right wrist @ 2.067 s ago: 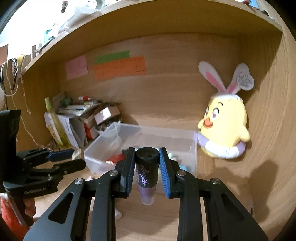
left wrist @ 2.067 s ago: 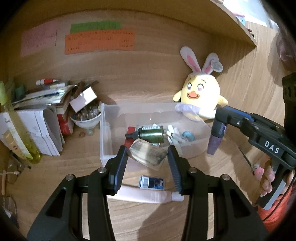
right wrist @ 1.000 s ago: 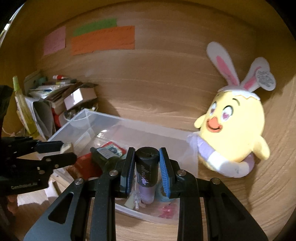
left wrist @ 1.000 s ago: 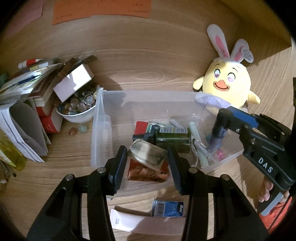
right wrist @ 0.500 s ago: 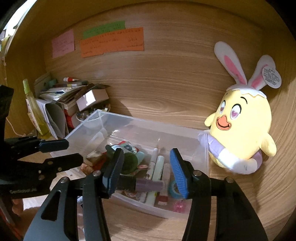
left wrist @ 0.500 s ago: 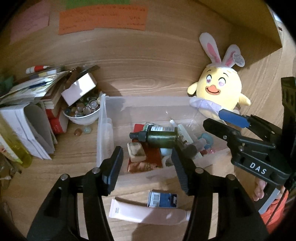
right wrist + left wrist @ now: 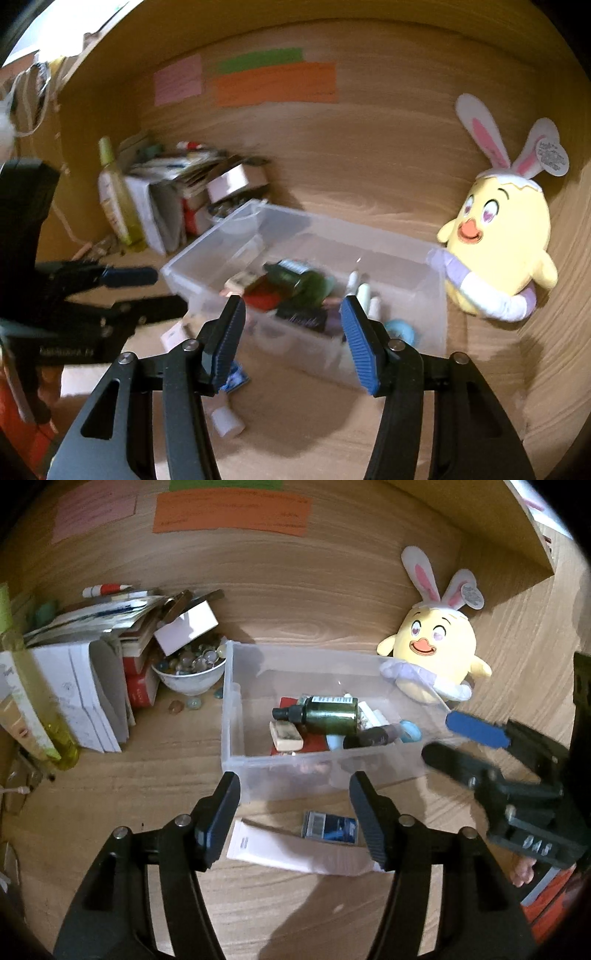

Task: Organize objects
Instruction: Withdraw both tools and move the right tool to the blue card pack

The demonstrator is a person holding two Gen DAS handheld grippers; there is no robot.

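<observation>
A clear plastic bin [image 7: 236, 701] [image 7: 406, 258] stands on the wooden desk. In it lie a dark green bottle [image 7: 325, 712], a beige soap-like block [image 7: 286, 735], a purple tube with a black cap [image 7: 373, 736] [image 7: 306, 319] and several pens. My left gripper [image 7: 294, 812] is open and empty in front of the bin. My right gripper [image 7: 291, 334] is open and empty at the bin's right front; it also shows in the left wrist view [image 7: 461, 746]. A white tube [image 7: 295, 853] and a blue packet [image 7: 330, 828] lie on the desk before the bin.
A yellow bunny-eared plush chick [image 7: 436, 653] [image 7: 495, 243] leans at the back right. A bowl of glass pebbles [image 7: 188, 670], a white box, books, papers and a yellow-green bottle [image 7: 33, 716] crowd the left. Coloured notes hang on the wooden back wall.
Both grippers opened and drew back from the bin. The beige block and the purple tube they held now lie inside it.
</observation>
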